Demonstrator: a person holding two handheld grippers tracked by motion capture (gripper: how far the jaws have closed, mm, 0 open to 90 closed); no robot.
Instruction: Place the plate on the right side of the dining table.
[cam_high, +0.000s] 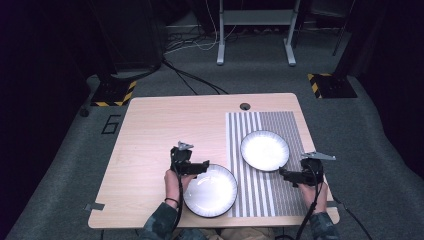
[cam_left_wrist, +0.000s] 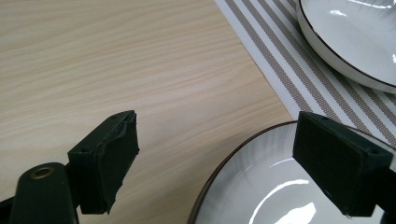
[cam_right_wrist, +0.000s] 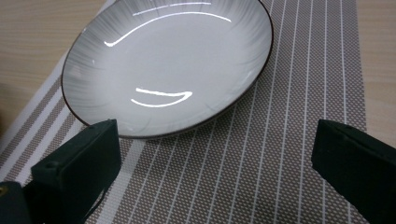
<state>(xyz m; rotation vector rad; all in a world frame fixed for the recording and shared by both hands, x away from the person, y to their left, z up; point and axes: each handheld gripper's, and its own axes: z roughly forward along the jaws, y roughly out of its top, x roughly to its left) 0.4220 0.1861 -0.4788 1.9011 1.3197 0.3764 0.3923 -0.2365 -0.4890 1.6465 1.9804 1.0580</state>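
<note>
Plates in question: near plate (cam_high: 210, 190) sits at the desk's (cam_high: 150, 130) front edge, half on the striped mat (cam_high: 280, 125); far plate (cam_high: 265, 150) lies fully on the mat. Left tongs (cam_high: 206, 164) stand released, jaws straddling the near plate's rim without contact. Right tongs (cam_high: 283, 173) likewise released, just short of the far plate. Recommended: lower one jaw under the rim, then clamp squarely. Both forearms enter low, tongs angled inward.

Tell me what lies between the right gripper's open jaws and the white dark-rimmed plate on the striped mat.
Only bare striped placemat separates the right gripper from the white dark-rimmed plate, as the right gripper view shows.
</note>
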